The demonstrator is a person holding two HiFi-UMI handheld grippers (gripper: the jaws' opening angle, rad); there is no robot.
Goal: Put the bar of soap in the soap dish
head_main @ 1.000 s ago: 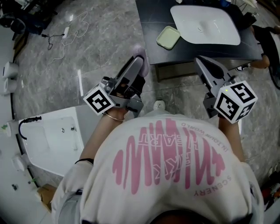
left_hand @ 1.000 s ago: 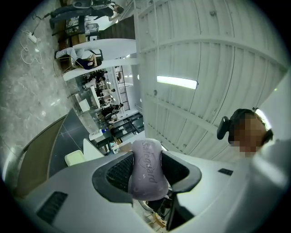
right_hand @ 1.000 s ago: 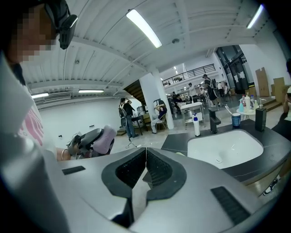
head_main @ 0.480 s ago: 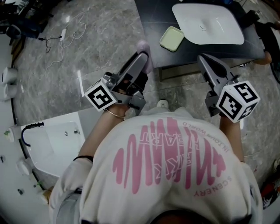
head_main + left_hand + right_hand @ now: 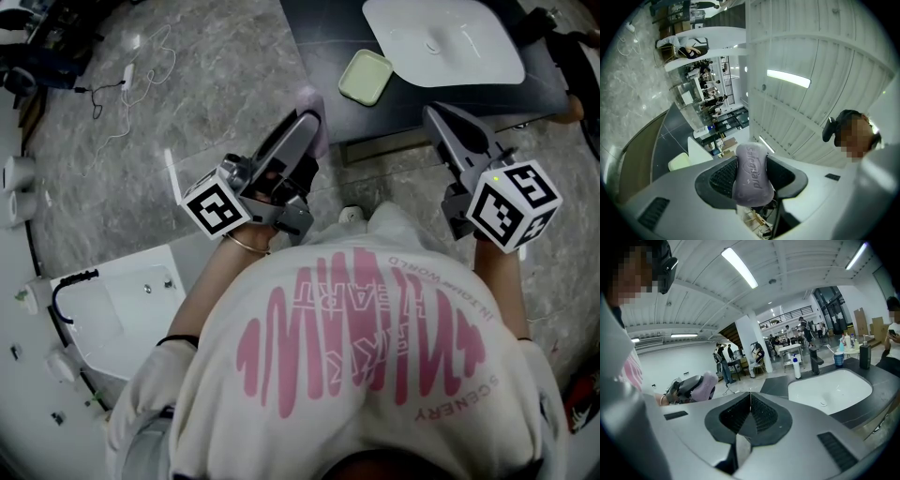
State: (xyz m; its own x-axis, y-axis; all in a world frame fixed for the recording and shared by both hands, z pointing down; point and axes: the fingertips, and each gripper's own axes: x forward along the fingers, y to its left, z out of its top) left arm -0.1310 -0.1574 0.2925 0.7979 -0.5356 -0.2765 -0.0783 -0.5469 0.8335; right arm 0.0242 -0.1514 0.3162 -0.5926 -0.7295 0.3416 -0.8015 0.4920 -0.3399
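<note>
A lilac bar of soap (image 5: 751, 171) is seen clamped between the jaws of the left gripper (image 5: 302, 127), gripped across its flat faces and carried in the air beside the front corner of the dark desk (image 5: 319, 37). The pale green soap dish (image 5: 366, 77) lies empty on that desk, near its front edge and just beside the white basin (image 5: 445, 37), with the soap not yet above it. The jaws of the right gripper (image 5: 750, 404) are pressed together on nothing, held short of the desk.

Several risks can be judged from here. Only part of the bar sits between the ribbed pads, so it could be squeezed out or twisted loose and dropped onto the stone floor. The dish looks light and shallow; if it is struck on the way down, it could be pushed along the desk or off its edge, since it is steadied by nothing.
</note>
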